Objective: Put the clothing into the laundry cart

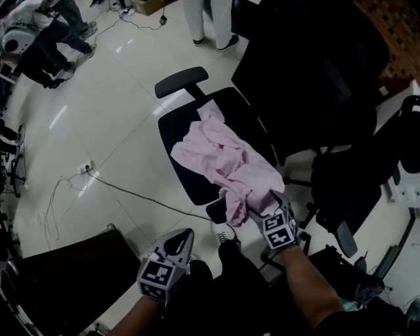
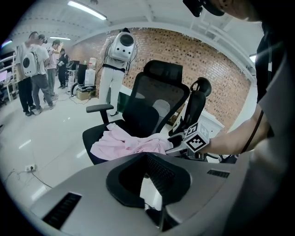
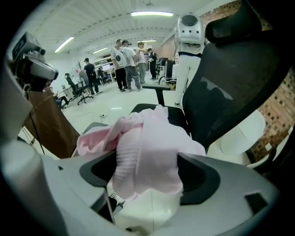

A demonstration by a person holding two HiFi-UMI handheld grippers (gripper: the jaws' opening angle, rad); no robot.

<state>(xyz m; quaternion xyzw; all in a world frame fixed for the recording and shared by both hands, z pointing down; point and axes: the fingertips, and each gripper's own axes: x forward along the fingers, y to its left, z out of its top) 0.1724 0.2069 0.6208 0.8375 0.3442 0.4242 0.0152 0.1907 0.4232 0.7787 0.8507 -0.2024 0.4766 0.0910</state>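
Draping garment [image 1: 223,157], lengthwise toward right claw [image 1: 259,209]

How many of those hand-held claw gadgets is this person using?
2. The left claw, shut and empty, is held short of the office chair; the right claw is open around the pink clothing on it.

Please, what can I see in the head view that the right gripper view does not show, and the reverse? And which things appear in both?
Only the head view: the marker cube on the right gripper, the forearm behind it, and the whole spread of the pink garment across the chair seat.

Only the right gripper view: the ceiling lights, the head and torso of a white humanoid figure, and a fold of the garment hanging between the right gripper's open jaws.

Both: the pink garment and the black chair seat under it.
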